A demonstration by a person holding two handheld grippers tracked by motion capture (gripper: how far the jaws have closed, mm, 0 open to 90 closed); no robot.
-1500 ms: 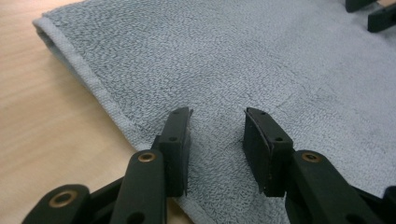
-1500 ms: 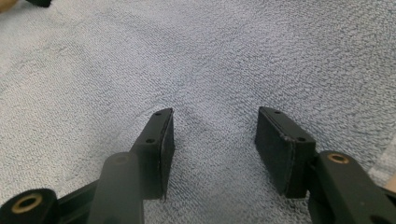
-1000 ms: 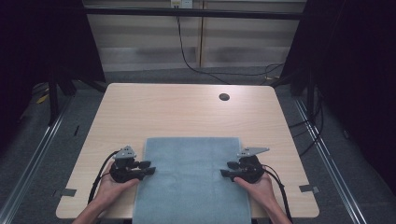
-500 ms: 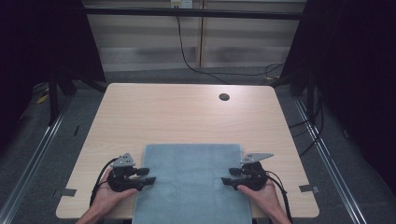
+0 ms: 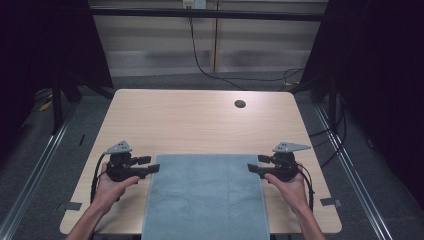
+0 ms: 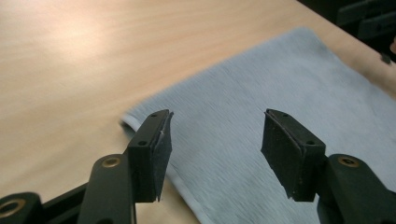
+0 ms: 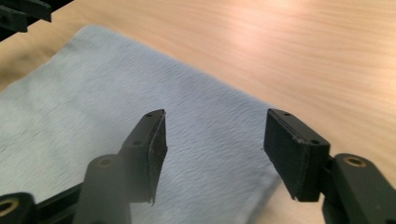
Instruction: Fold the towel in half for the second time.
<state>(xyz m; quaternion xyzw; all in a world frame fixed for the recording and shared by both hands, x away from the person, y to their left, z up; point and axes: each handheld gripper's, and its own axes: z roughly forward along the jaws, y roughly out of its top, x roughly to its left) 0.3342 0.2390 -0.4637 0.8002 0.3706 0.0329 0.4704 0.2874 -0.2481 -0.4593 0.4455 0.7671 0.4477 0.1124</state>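
Observation:
A grey-blue towel [image 5: 205, 192] lies flat on the wooden table [image 5: 200, 125], its near end hanging over the front edge. My left gripper [image 5: 150, 165] sits at the towel's far left corner, open, jaws pointing right. In the left gripper view the towel [image 6: 280, 107] spreads under the gap of the left gripper [image 6: 215, 149], its corner just beside the left jaw. My right gripper [image 5: 255, 164] is at the far right corner, open, jaws pointing left. The right gripper view has the towel [image 7: 116, 102] below the right gripper [image 7: 212, 149], nothing pinched.
A dark round grommet hole [image 5: 240, 104] sits near the table's far right. Cables trail from both grippers over the table's sides. Dark curtains and metal floor rails flank the table. Bare wood stretches beyond the towel's far edge.
The towel has slid toward the person, its far edge now nearer the front. Both grippers have moved apart, off the cloth to its far corners, and stand open.

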